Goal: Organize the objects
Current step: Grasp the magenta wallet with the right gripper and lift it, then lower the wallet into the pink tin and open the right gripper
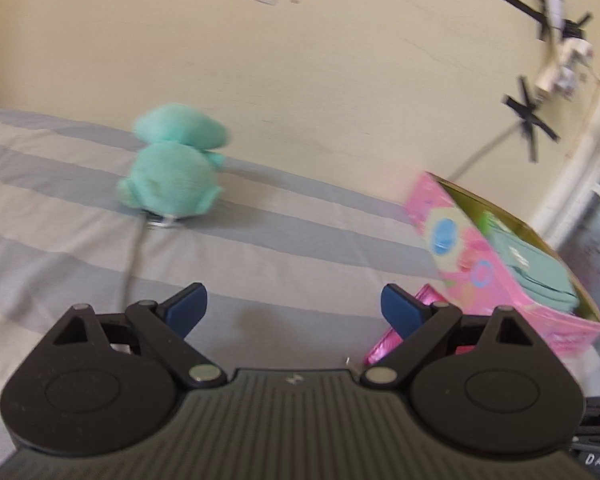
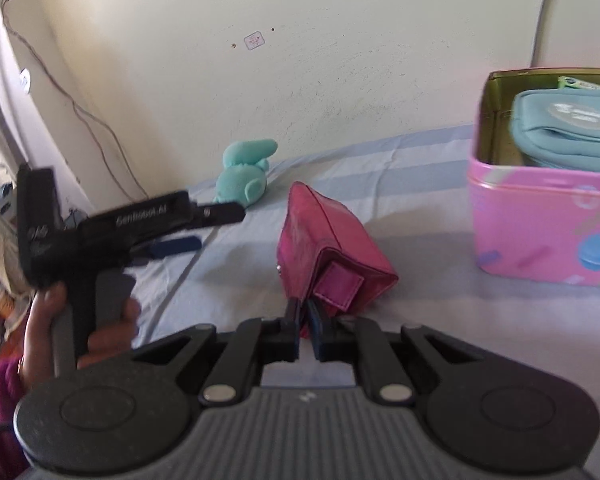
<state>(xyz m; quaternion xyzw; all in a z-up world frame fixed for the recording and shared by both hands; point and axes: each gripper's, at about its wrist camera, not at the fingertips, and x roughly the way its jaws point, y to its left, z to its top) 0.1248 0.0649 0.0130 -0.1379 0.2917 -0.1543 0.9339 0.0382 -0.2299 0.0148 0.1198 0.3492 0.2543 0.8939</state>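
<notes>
Striped grey-and-white bedsheet [image 2: 420, 160] runs up to a cream wall. Just left of the pink printed tin box [image 2: 540, 224], which holds a teal fabric pouch [image 2: 564, 140], lies a magenta leather pouch [image 2: 324, 240]. The right gripper [image 2: 305, 320] has its fingers clamped on that pouch's near edge. Further left of the box, the left gripper [image 1: 294, 306] hangs with fingers wide apart, and a mint plush toy [image 2: 244, 176] sits by the wall.

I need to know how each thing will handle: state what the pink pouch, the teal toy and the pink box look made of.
Pink pouch: glossy faux leather or vinyl, judging by its sheen, stitched edges and fold-over tab.
Teal toy: soft plush fabric, matte and fuzzy at the outline.
Pink box: probably printed tin, with a smooth painted outside and a gold metallic inner wall; stiff card cannot be ruled out.
</notes>
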